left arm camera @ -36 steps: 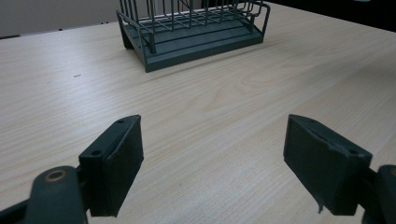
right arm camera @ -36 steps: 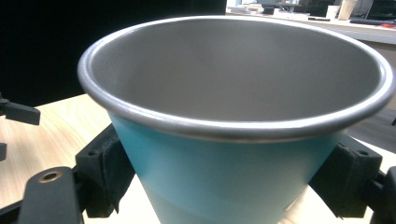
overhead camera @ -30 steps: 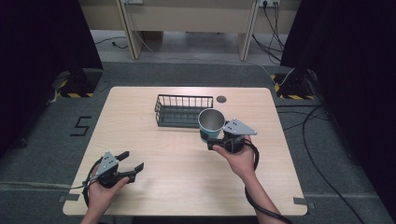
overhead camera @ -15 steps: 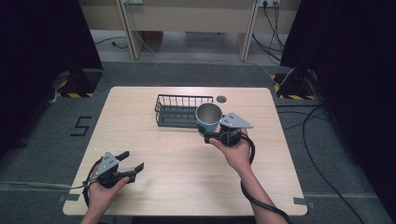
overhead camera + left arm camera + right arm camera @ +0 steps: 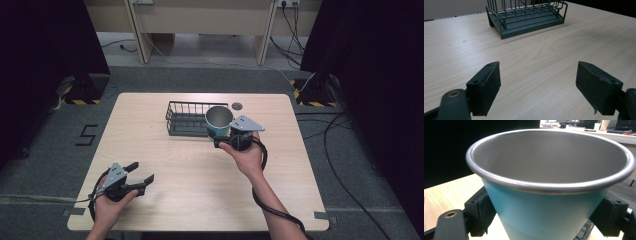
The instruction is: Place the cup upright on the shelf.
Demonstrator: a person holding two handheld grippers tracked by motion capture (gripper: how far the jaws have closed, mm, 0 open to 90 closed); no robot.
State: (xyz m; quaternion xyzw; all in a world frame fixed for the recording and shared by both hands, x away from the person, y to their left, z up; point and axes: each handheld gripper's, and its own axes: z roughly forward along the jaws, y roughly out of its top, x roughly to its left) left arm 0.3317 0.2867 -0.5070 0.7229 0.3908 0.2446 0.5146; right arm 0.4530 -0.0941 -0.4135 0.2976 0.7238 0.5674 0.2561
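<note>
My right gripper (image 5: 218,134) is shut on a teal cup (image 5: 219,118) with a bare metal inside, holding it upright at the right end of a dark wire basket (image 5: 184,120). In the right gripper view the cup (image 5: 549,202) sits between both pads (image 5: 482,207), and its rim shows an empty interior. Whether the cup rests in the basket or hangs above it, I cannot tell. My left gripper (image 5: 141,172) stands open near the table's front left corner, low over the wood. In the left gripper view the open gripper (image 5: 537,82) holds nothing, and the basket (image 5: 529,17) lies ahead.
A small dark round disc (image 5: 237,106) sits on the wooden table (image 5: 200,195) behind the cup. Bare wood stretches between the two grippers. Cables trail on the floor at the right (image 5: 345,150), and dark curtains flank both sides.
My right gripper has carried the cup a little to the left and farther away, toward the basket's right end. The left gripper has stayed where it was, open.
</note>
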